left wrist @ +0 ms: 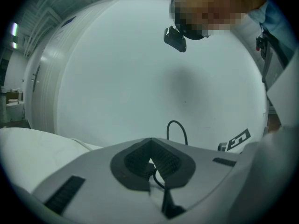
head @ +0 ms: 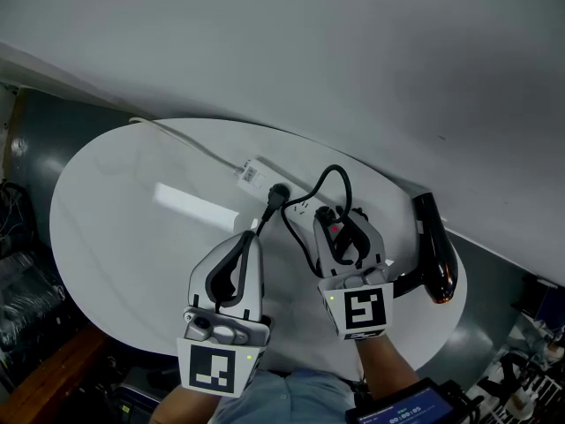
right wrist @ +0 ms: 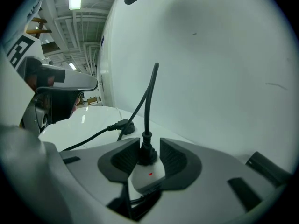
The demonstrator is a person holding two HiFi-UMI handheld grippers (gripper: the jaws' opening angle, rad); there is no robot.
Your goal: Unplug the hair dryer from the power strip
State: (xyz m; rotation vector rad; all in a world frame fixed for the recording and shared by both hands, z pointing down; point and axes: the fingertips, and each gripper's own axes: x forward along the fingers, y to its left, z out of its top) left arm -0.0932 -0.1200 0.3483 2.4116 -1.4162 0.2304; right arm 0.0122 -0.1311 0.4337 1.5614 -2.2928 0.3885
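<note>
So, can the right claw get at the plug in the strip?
Likely yes: the right claw straddles the black plug seated in the power strip, with nothing between; whether it grips is unclear.

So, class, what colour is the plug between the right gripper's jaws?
Black; the plug shows best in the right gripper view.

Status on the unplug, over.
Left gripper shut, empty. Right gripper shut on plug. Plug seated in strip, red light on. Other plug farther along, clear.
</note>
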